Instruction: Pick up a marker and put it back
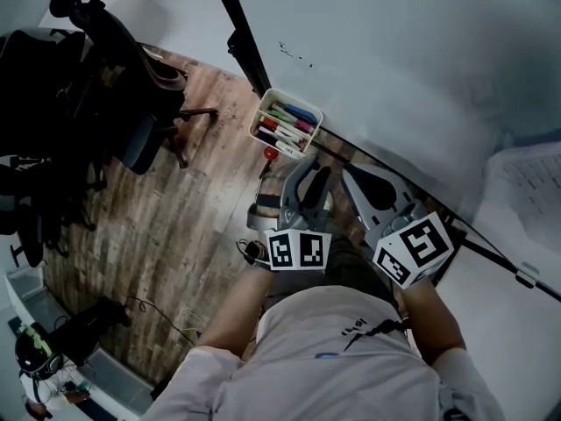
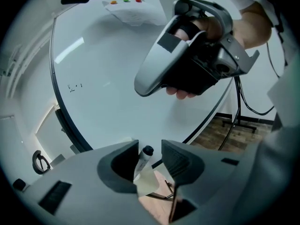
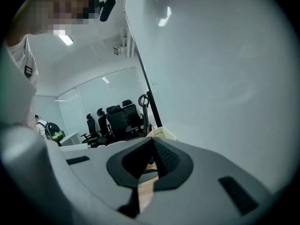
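Observation:
A white tray (image 1: 263,112) on the whiteboard's lower frame holds several coloured markers (image 1: 289,119). My left gripper (image 1: 307,178) hovers just short of it and points at it. In the left gripper view the left gripper (image 2: 150,146) stands open. A white marker with a black cap (image 2: 144,156) shows in the gap, close to the left jaw and not pressed, with the pale tray (image 2: 149,184) under it. My right gripper (image 1: 351,175) is beside the left one, its jaws together and empty. The right gripper (image 3: 153,142) looks shut in its own view, with the tray (image 3: 161,134) beyond.
The whiteboard (image 1: 394,60) fills the right and top, with a paper sheet (image 1: 526,191) stuck on it. A black stand leg (image 1: 241,29) runs up past the tray. Black office chairs (image 1: 105,68) stand on the wood floor at left. A small red object (image 1: 270,153) is below the tray.

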Motion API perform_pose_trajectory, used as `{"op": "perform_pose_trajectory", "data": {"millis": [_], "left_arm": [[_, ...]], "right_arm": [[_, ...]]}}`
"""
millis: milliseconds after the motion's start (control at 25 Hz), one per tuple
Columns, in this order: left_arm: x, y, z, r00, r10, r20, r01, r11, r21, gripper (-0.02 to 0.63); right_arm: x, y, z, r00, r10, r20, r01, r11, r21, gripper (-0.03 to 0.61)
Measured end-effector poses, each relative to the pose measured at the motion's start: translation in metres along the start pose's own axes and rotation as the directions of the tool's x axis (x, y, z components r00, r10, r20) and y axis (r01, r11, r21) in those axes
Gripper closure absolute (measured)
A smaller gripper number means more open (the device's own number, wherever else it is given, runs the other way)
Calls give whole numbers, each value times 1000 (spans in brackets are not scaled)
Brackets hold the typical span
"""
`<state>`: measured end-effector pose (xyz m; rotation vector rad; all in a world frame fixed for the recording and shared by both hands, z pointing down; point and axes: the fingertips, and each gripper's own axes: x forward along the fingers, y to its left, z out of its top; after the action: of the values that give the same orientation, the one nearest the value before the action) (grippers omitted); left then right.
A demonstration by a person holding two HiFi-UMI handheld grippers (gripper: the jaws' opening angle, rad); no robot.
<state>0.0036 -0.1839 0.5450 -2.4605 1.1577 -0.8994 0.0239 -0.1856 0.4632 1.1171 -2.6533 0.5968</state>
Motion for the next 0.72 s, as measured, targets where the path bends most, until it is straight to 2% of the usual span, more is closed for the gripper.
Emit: {"op": "perform_pose_trajectory", "data": {"millis": [320,720], "left_arm": [[3,3,-4,999,31,-17,-31,998,46,472],[-3,19,5,996,85,29,-85,996,-8,516]], "right_arm": [[-6,-3,-1,1000,-6,4,6,1000,5,565],[-7,-2,2,1000,-12,14,12,1000,-2,565]]}}
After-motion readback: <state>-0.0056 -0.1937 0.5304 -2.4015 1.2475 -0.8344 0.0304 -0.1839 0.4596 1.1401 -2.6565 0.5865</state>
